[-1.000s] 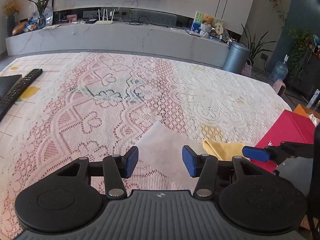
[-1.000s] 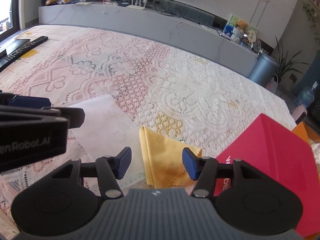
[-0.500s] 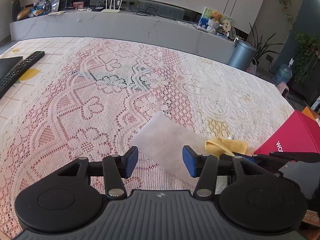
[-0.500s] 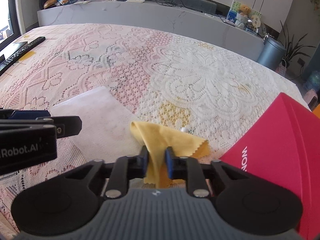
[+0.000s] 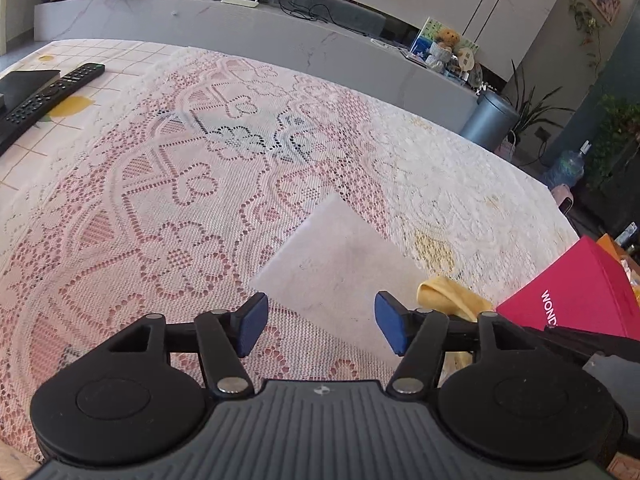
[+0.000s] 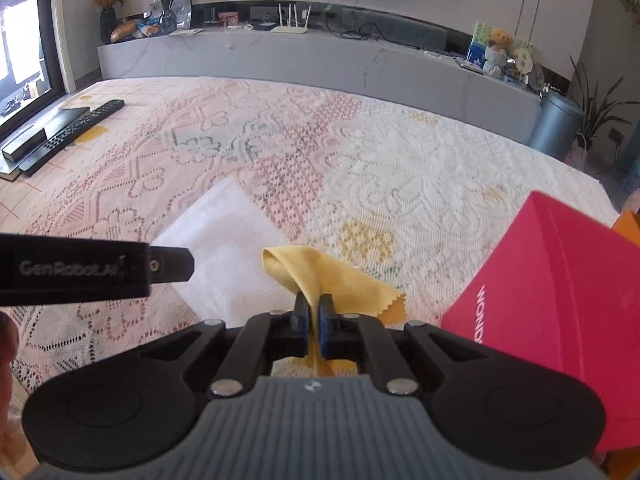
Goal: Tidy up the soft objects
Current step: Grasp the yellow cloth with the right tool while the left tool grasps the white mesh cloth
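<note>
**Organizing soft objects: first cloth gripped, nothing yet put away.**
The right claw (image 6: 314, 322) is closed on a near edge of the yellow cloth (image 6: 320, 276), which rises in a fold from the lace-covered surface (image 6: 400, 168). The left claw (image 5: 318, 326), its jaws just widened and holding nothing, hovers over the near corner of the white cloth (image 5: 340, 256), which lies flat just left of the yellow one. The red box (image 6: 560, 288) stands right; both cloths appear still to be sorted.
</note>
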A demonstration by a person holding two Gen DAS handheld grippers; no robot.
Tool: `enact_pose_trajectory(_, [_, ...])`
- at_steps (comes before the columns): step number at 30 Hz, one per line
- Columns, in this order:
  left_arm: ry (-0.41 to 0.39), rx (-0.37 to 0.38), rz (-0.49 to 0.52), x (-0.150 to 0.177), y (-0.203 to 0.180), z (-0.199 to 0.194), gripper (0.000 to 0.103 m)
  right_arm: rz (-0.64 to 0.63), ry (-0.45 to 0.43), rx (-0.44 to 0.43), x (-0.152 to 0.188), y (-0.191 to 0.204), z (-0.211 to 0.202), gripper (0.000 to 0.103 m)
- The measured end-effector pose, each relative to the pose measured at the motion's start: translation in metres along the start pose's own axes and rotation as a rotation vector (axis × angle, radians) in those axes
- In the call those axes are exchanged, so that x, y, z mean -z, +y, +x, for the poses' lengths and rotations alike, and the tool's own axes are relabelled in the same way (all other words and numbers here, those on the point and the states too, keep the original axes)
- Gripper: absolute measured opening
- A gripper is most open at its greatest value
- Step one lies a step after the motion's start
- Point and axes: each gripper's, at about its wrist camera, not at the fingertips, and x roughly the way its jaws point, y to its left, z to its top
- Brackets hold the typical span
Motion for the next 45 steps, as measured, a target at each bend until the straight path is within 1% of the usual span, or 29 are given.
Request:
enact_pose_trajectory(3, [-0.01, -0.013, -0.008, -0.001, 0.001, 0.004, 0.078, 0.014, 0.015, -0.016, 0.004, -0.002, 0.005, 0.002])
enact_pose_trajectory(6, [0.002, -0.011, -0.022, -0.001, 0.002, 0.01, 0.078, 0.057, 0.04, -0.067, 0.007, -0.007, 0.01, 0.002])
enact_pose_trajectory(8, [0.021, 0.011, -0.029, 0.0, 0.003, 0.014, 0.078, 0.081, 0.036, -0.105, 0.008, -0.009, 0.01, 0.002])
enact_pose_trajectory(11, [0.038, 0.072, -0.037, 0.002, 0.001, 0.016, 0.078, 0.102, 0.036, -0.166, 0.008, -0.009, 0.008, 0.002])
enact_pose_trajectory(14, [0.06, 0.116, -0.056, 0.005, -0.002, 0.022, 0.075, 0.086, 0.042, -0.169, 0.009, -0.005, 0.009, 0.002])
enact_pose_trajectory(15, [0.049, 0.115, -0.049, 0.006, -0.004, 0.023, 0.074, 0.085, 0.043, -0.17, 0.009, -0.004, 0.009, 0.002])
enact_pose_trajectory(16, [0.051, 0.116, -0.032, 0.006, -0.007, 0.024, 0.069, 0.086, 0.043, -0.169, 0.009, -0.003, 0.01, 0.002])
enact_pose_trajectory(17, [0.045, 0.108, -0.012, 0.007, -0.011, 0.024, 0.068, 0.091, 0.043, -0.168, 0.009, -0.004, 0.01, 0.002])
enact_pose_trajectory(18, [0.046, 0.109, 0.006, 0.008, -0.013, 0.024, 0.061, 0.096, 0.041, -0.164, 0.009, -0.005, 0.009, 0.002])
enact_pose_trajectory(20, [0.038, 0.083, 0.045, 0.01, -0.019, 0.025, 0.052, 0.099, 0.036, -0.149, 0.009, -0.007, 0.008, 0.002])
enact_pose_trajectory(21, [0.035, 0.068, 0.066, 0.011, -0.021, 0.025, 0.042, 0.101, 0.033, -0.147, 0.009, -0.007, 0.008, 0.002])
enact_pose_trajectory(22, [0.038, 0.064, 0.082, 0.011, -0.023, 0.025, 0.028, 0.098, 0.031, -0.141, 0.009, -0.007, 0.007, 0.002])
enact_pose_trajectory(23, [0.043, 0.067, 0.089, 0.011, -0.024, 0.026, 0.023, 0.091, 0.026, -0.132, 0.009, -0.005, 0.007, 0.002])
enact_pose_trajectory(24, [0.046, 0.076, 0.092, 0.011, -0.024, 0.026, 0.01, 0.081, 0.023, -0.123, 0.009, -0.004, 0.006, 0.002])
enact_pose_trajectory(25, [0.051, 0.086, 0.098, 0.011, -0.025, 0.027, 0.001, 0.071, 0.019, -0.115, 0.01, -0.002, 0.005, 0.002])
enact_pose_trajectory(29, [0.006, 0.086, 0.109, 0.011, -0.027, 0.019, 0.0, 0.033, -0.006, -0.077, 0.01, 0.002, 0.002, 0.002])
enact_pose_trajectory(31, [-0.019, 0.052, 0.098, 0.008, -0.025, 0.014, 0.0, 0.025, -0.021, -0.035, 0.01, 0.002, 0.0, 0.002])
enact_pose_trajectory(33, [-0.021, 0.011, 0.088, 0.005, -0.02, 0.011, 0.0, 0.029, -0.032, -0.008, 0.009, -0.001, -0.001, 0.002])
enact_pose_trajectory(35, [-0.003, -0.017, 0.079, 0.003, -0.015, 0.01, 0.0, 0.043, -0.033, -0.012, 0.008, -0.004, -0.002, 0.003])
enact_pose_trajectory(37, [0.001, -0.022, 0.067, 0.002, -0.011, 0.005, 0.0, 0.038, -0.038, -0.012, 0.007, -0.004, -0.003, 0.003])
enact_pose_trajectory(41, [-0.035, -0.025, 0.088, 0.002, -0.012, -0.012, 0.0, 0.014, -0.066, -0.007, 0.004, 0.0, -0.009, 0.002])
enact_pose_trajectory(45, [-0.069, -0.036, 0.101, 0.003, -0.013, -0.032, 0.0, -0.003, -0.119, -0.021, -0.002, 0.002, -0.028, 0.002])
